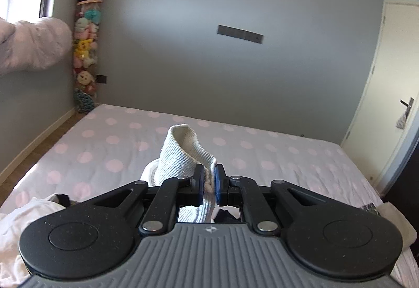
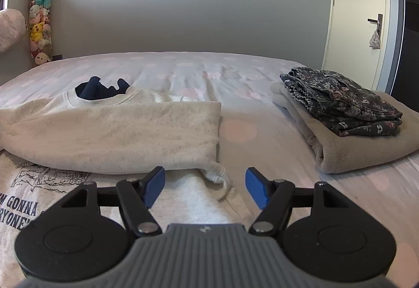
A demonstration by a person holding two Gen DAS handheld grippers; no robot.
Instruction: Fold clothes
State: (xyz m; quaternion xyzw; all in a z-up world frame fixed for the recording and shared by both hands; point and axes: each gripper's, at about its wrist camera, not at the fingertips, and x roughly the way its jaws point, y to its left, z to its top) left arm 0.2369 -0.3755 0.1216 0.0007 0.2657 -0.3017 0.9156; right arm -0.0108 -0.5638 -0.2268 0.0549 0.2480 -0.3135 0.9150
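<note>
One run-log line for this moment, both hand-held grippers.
left hand-held gripper: shut on ribbed cuff, lifted | right hand-held gripper: open, empty, above sweatshirt | folded pile: on bed

My left claw's camera rides high over the bed [image 1: 110, 141], looking across it at the grey wall [image 1: 209, 65]. My right claw's camera sits low and close above the bedsheet, facing the same wall. Both views share the plush-toy column [image 1: 85, 52] and the door [image 2: 351, 12].
</note>
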